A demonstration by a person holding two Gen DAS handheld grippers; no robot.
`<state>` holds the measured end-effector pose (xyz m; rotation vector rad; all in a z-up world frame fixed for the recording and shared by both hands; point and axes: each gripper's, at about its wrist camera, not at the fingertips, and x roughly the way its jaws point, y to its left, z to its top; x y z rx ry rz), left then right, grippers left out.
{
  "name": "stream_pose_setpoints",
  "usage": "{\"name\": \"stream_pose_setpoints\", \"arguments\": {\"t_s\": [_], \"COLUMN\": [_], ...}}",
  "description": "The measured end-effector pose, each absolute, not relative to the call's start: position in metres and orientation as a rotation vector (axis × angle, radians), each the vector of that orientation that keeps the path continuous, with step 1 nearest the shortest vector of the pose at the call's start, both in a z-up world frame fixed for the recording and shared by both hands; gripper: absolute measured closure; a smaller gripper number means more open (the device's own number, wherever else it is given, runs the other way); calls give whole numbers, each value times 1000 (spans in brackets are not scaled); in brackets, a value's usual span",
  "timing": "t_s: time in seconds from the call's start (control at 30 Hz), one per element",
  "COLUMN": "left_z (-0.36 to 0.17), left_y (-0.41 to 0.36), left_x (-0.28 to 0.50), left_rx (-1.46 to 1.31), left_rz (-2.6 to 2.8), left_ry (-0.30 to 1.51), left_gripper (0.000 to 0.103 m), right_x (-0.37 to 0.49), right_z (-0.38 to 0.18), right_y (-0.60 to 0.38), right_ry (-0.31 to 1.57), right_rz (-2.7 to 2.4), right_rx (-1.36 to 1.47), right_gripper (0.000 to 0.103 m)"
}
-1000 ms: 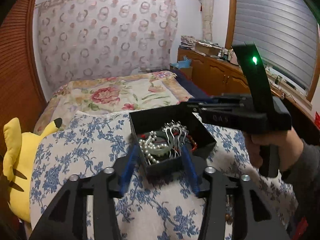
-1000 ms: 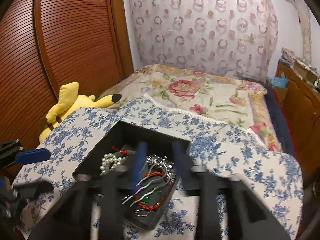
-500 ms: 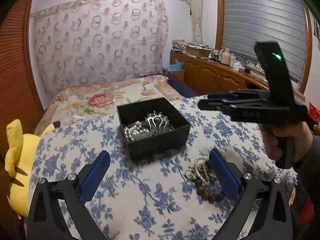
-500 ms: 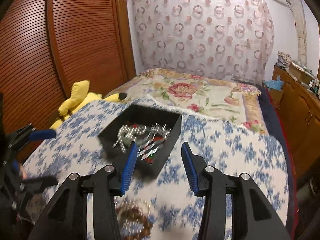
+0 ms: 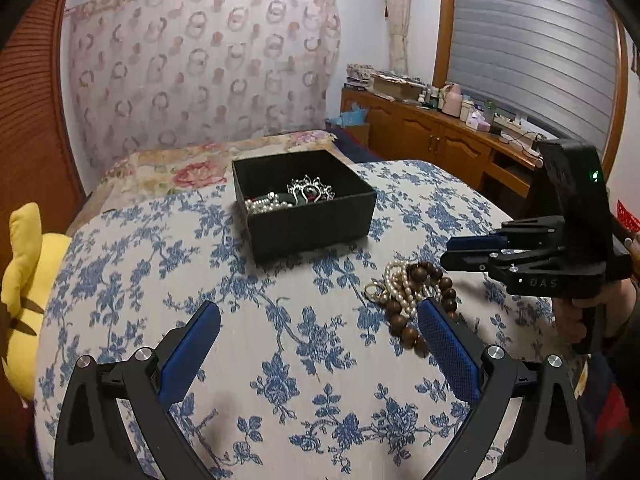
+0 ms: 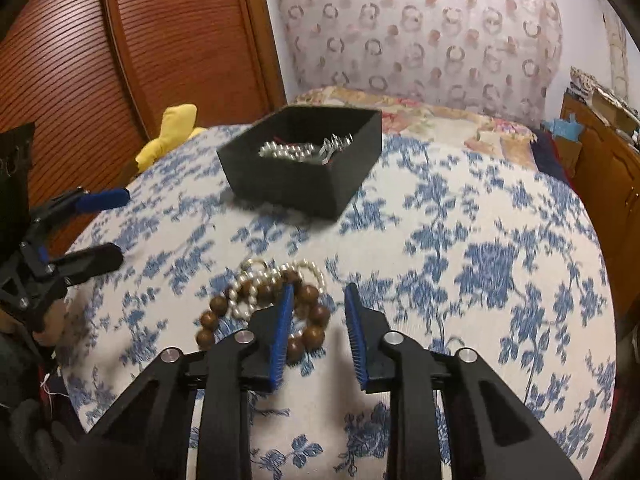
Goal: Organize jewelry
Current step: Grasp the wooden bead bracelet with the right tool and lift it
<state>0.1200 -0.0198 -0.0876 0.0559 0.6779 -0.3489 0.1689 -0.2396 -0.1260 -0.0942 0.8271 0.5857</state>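
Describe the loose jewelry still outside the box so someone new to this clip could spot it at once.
Start at the blue-flowered cloth and find the black box near its middle. Nearer the cameras lies a small heap of jewelry, apart from the box, on the bare cloth. It mixes big brown wooden beads with white pearls, while the box holds mostly silvery pieces.

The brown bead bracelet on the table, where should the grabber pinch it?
Probably from above, on the near curve of the wooden bead bracelet, away from the tangled pearl strand. It lies flat on the floral tablecloth, so the right gripper can straddle one bead.
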Motion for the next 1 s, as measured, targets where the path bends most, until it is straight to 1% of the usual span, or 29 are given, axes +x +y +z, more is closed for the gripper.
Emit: {"name": "stream_pose_setpoints", "arguments": {"t_s": [0.03,0.47,0.53,0.6,0.7,1.0], "left_z": [-89,-95,-94,-95,-95,-94], "left_y": [-20,-16,-15,-13,-11,-7], "left_x": [120,118,118,118,118,119], "left_rx": [57,42,44,41,34,16], "left_rz": [-346,-349,-348,-347,-344,-338], "left_ry": [680,694,693,692,694,694], "left_gripper": [7,7,7,7,7,7], "right_x": [170,177,175,171,165,144], "right_z": [-128,-144,-144,-143,-131,-72], "right_y": [-240,-237,-234,-232,-230,-225], "right_ry": [837,915,912,902,857,708], "right_rz": [585,591,606,623,644,692], "right_rx": [-89,-60,-67,-72,-76,-82], "right_gripper": [83,83,88,88,88,88]}}
